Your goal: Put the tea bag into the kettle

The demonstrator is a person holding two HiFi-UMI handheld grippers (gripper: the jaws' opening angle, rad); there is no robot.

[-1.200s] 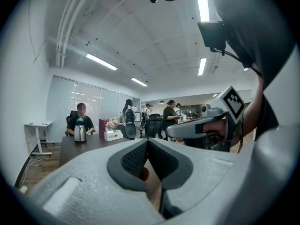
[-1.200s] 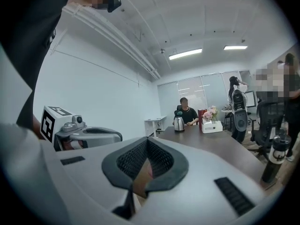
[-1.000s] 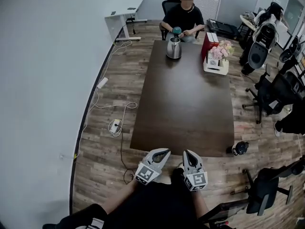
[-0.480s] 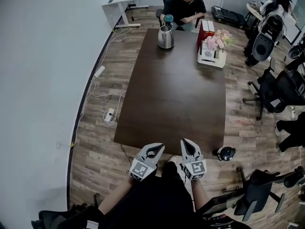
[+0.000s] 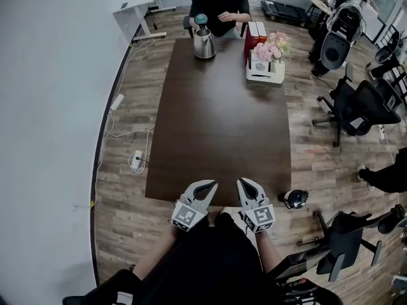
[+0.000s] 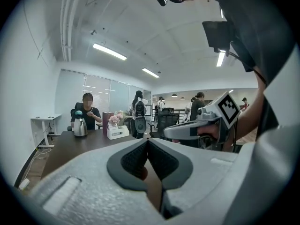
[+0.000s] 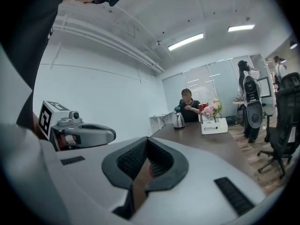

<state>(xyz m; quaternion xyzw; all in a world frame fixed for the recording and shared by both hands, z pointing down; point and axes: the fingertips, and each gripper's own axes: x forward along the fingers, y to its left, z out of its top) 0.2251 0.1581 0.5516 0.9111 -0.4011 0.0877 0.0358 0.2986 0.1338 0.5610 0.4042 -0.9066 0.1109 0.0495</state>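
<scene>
The steel kettle [image 5: 203, 43] with a teal-knobbed lid stands at the far end of the long dark table [image 5: 222, 138]; it also shows small in the left gripper view as the kettle [image 6: 80, 127] and in the right gripper view as the kettle [image 7: 178, 120]. I cannot make out any tea bag. My left gripper [image 5: 208, 185] and right gripper [image 5: 244, 183] hang side by side over the table's near edge, far from the kettle. Both are shut with nothing between the jaws, as the left gripper [image 6: 148, 140] and the right gripper [image 7: 148, 138] show close up.
A person [image 5: 219, 5] sits behind the kettle. A white box with pink flowers [image 5: 266, 68] and a red box [image 5: 256, 33] stand at the far right of the table. Office chairs [image 5: 356, 103] line the right side. A dark round object [image 5: 294, 199] and a power strip [image 5: 137, 159] lie on the floor.
Both grippers and the head camera have moved forward to the table's near edge, and the view has swung so the table sits further left. The jaws have stayed shut.
</scene>
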